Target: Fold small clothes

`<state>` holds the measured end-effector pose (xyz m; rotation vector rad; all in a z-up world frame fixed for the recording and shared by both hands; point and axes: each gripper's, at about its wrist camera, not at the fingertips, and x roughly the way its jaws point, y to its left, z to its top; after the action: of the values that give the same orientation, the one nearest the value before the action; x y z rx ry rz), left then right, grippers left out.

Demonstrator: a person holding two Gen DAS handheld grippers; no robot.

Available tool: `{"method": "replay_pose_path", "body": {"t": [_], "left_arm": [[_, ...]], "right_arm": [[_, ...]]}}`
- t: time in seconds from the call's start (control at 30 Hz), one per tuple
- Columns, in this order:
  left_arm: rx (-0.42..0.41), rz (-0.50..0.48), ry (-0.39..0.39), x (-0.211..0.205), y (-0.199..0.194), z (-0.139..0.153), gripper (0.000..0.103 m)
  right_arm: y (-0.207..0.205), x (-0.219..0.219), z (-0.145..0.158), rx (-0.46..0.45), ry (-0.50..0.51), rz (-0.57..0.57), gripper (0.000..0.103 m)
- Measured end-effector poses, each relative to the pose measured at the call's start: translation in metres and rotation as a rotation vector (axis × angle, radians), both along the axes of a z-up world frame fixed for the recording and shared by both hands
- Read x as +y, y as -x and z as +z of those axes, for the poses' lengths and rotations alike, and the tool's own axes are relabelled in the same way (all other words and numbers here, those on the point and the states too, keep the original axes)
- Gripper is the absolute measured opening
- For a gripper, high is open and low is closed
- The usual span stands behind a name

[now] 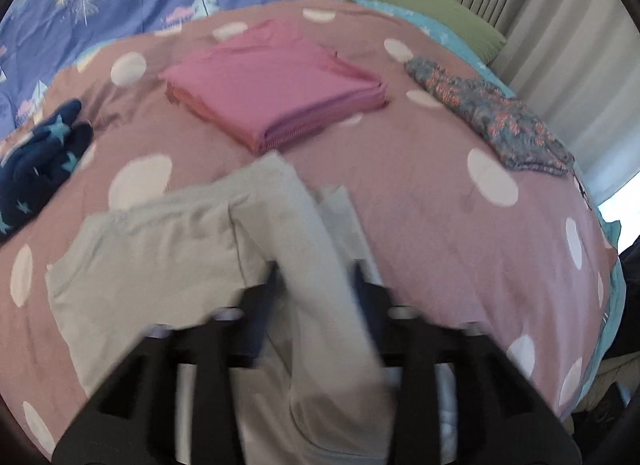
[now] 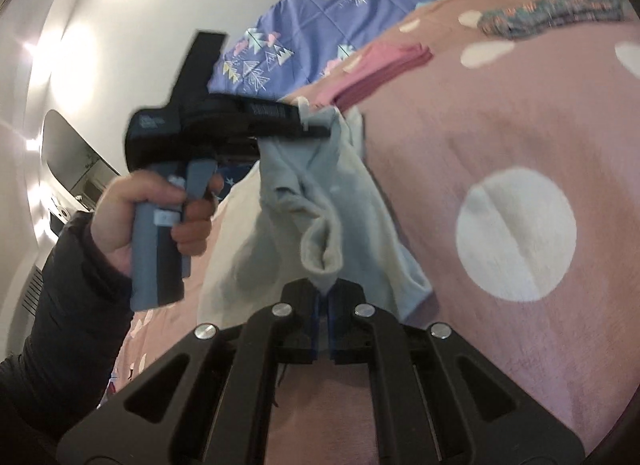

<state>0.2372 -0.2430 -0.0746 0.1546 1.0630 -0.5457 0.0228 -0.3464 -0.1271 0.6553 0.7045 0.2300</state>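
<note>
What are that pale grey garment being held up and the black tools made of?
The pale grey garment looks like soft matte cotton-type knit: it drapes limply and bunches where pinched. The black right tool looks like rigid matte plastic with shiny metal screw heads and blue pads. The left tool, clamped on the same garment, looks alike, though blurred.
</note>
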Motion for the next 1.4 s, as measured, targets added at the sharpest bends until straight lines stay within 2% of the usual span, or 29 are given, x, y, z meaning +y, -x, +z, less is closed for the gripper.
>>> {"method": "replay_pose_path", "body": {"t": [0.03, 0.1, 0.17, 0.2, 0.27, 0.33, 0.43, 0.53, 0.57, 0.67, 0.7, 0.73, 0.77, 0.87, 0.93, 1.0, 1.03, 1.07, 1.1, 1.13, 1.17, 1.23, 1.27, 1.3, 1.37, 1.4], "left_arm": [[-0.028, -0.004, 0.001, -0.001, 0.003, 0.008, 0.061], [-0.099, -0.034, -0.003, 0.000, 0.012, 0.032, 0.062], [-0.176, -0.051, -0.004, 0.005, 0.025, 0.055, 0.068], [-0.233, -0.054, 0.001, 0.015, 0.037, 0.070, 0.076], [-0.300, -0.069, 0.005, 0.029, 0.058, 0.085, 0.081], [-0.318, -0.091, -0.001, 0.044, 0.080, 0.086, 0.083], [-0.268, -0.124, -0.048, 0.075, 0.117, 0.061, 0.085], [-0.222, -0.121, -0.147, 0.105, 0.155, 0.020, 0.085], [-0.219, -0.110, -0.173, 0.114, 0.168, 0.009, 0.085], [-0.166, -0.084, -0.156, 0.133, 0.192, -0.009, 0.085], [-0.144, -0.079, -0.135, 0.138, 0.201, -0.014, 0.085], [-0.139, -0.082, -0.129, 0.139, 0.205, -0.017, 0.085], [-0.150, -0.081, -0.132, 0.138, 0.208, -0.019, 0.085], [-0.191, -0.041, -0.188, 0.133, 0.205, -0.026, 0.085], [-0.194, -0.024, -0.195, 0.133, 0.202, -0.029, 0.085], [-0.168, -0.019, -0.194, 0.136, 0.200, -0.035, 0.085], [-0.151, -0.020, -0.195, 0.137, 0.198, -0.039, 0.085], [-0.143, -0.021, -0.194, 0.137, 0.198, -0.040, 0.085], [-0.133, -0.024, -0.189, 0.139, 0.198, -0.042, 0.085], [-0.129, -0.027, -0.181, 0.141, 0.199, -0.041, 0.085], [-0.125, -0.034, -0.155, 0.145, 0.201, -0.037, 0.085], [-0.119, -0.043, -0.081, 0.154, 0.203, -0.028, 0.072], [-0.111, -0.046, -0.034, 0.158, 0.203, -0.021, 0.050], [-0.088, -0.044, 0.047, 0.165, 0.200, -0.010, 0.028], [-0.077, -0.031, 0.144, 0.169, 0.193, 0.004, 0.010], [-0.088, -0.027, 0.158, 0.168, 0.190, 0.007, 0.010]], "right_arm": [[-0.001, 0.000, -0.002, 0.006, -0.007, 0.003, 0.003], [-0.003, -0.003, -0.010, 0.021, -0.035, 0.010, 0.003], [-0.001, -0.008, -0.017, 0.037, -0.074, 0.014, 0.003], [-0.001, -0.011, -0.020, 0.044, -0.098, 0.016, 0.003], [-0.002, -0.013, -0.024, 0.048, -0.128, 0.021, 0.003], [-0.003, -0.014, -0.024, 0.048, -0.133, 0.024, 0.003], [0.000, -0.013, -0.023, 0.043, -0.136, 0.026, 0.004], [0.001, -0.017, -0.021, 0.045, -0.155, 0.017, 0.011], [-0.002, -0.018, -0.022, 0.048, -0.162, 0.018, 0.017], [-0.008, -0.013, -0.020, 0.067, -0.160, 0.040, 0.026], [-0.011, -0.011, -0.020, 0.070, -0.145, 0.045, 0.026], [-0.015, -0.007, -0.018, 0.075, -0.123, 0.044, 0.010], [-0.017, -0.005, -0.015, 0.081, -0.092, 0.025, 0.003], [-0.010, -0.011, 0.007, 0.004, -0.135, -0.005, 0.002], [0.006, -0.015, 0.024, -0.031, -0.075, -0.040, 0.002], [0.004, -0.015, 0.021, 0.018, -0.010, -0.035, 0.002], [-0.002, -0.015, 0.012, 0.067, -0.002, -0.018, 0.005], [-0.007, -0.016, 0.002, 0.113, 0.000, -0.007, 0.014], [-0.008, -0.018, -0.013, 0.176, -0.004, -0.001, 0.013], [-0.006, -0.020, -0.016, 0.176, -0.011, 0.005, 0.013], [-0.003, -0.022, -0.015, 0.165, -0.010, 0.009, 0.019], [0.006, -0.027, -0.001, 0.117, 0.031, -0.010, 0.024], [0.009, -0.030, 0.008, 0.083, 0.057, -0.025, 0.024], [0.010, -0.031, 0.021, 0.034, 0.090, -0.026, 0.024], [0.008, -0.026, 0.037, -0.030, 0.119, 0.008, 0.021], [0.003, -0.020, 0.044, -0.056, 0.124, 0.044, 0.019]]}}
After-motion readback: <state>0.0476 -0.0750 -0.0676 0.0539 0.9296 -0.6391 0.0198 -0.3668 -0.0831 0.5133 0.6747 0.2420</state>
